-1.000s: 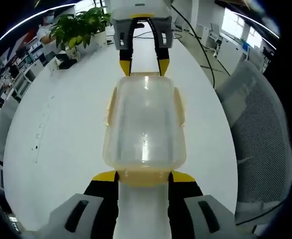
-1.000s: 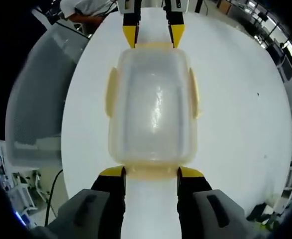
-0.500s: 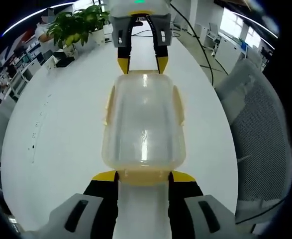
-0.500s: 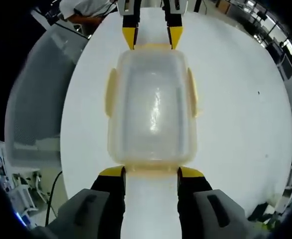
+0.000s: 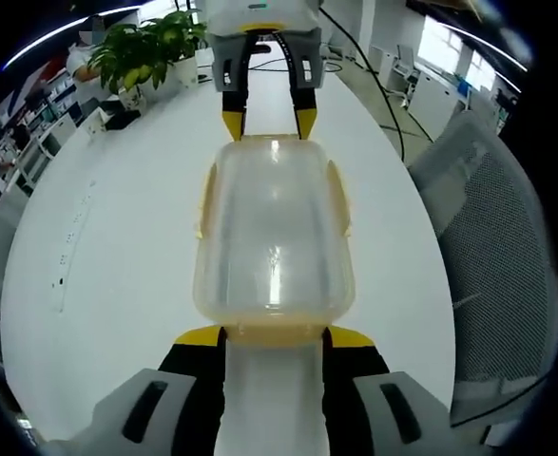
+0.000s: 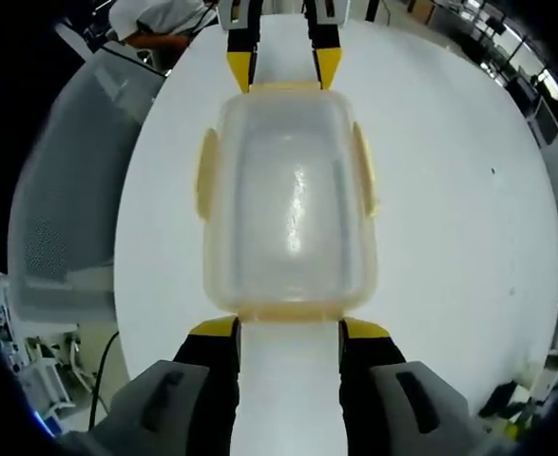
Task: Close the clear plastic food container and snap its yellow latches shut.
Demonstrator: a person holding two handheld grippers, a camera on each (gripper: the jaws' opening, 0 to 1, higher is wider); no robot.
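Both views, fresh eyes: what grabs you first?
The clear plastic food container on the white table, lid on, with a hand-held gripper at each short end: the left near, the right far. Next, its yellow side latches, the potted plant and grey mesh chair.

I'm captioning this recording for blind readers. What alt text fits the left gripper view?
A clear plastic food container with yellow latches sits lid-on on a white table, the left gripper open at its near end and the right gripper open at its far end. A potted plant stands behind; a mesh chair is alongside.
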